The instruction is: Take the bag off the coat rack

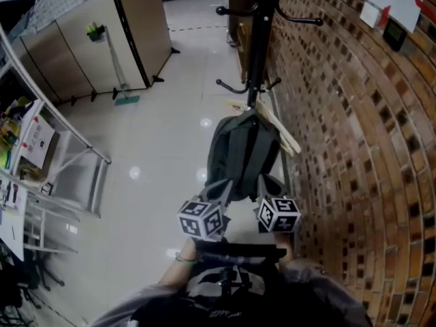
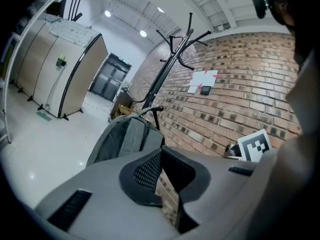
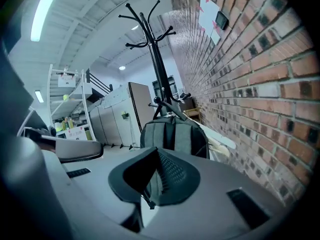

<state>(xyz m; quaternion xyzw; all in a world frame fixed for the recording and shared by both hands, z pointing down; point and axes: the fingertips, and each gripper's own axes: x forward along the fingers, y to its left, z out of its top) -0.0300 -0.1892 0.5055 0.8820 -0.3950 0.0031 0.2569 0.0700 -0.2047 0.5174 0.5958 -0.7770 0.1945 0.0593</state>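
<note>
A grey backpack (image 1: 242,148) hangs from a low hook of the black coat rack (image 1: 260,39), which stands by the brick wall. Both grippers point up at the bag's lower end from just below it. My left gripper (image 1: 221,186) is at its bottom left and my right gripper (image 1: 262,182) at its bottom right; whether either touches the fabric is unclear. In the left gripper view the jaws (image 2: 162,176) are together, with the backpack (image 2: 122,139) and rack (image 2: 165,69) ahead. In the right gripper view the shut jaws (image 3: 152,176) hold nothing, and the backpack (image 3: 172,136) hangs straight ahead under the rack (image 3: 155,54).
The brick wall (image 1: 354,148) runs close along the right. Pale boards (image 1: 283,131) lean behind the bag. A metal shelf frame (image 1: 61,155) stands at the left, beige cabinets (image 1: 102,39) at the back left, with shiny floor (image 1: 163,142) between.
</note>
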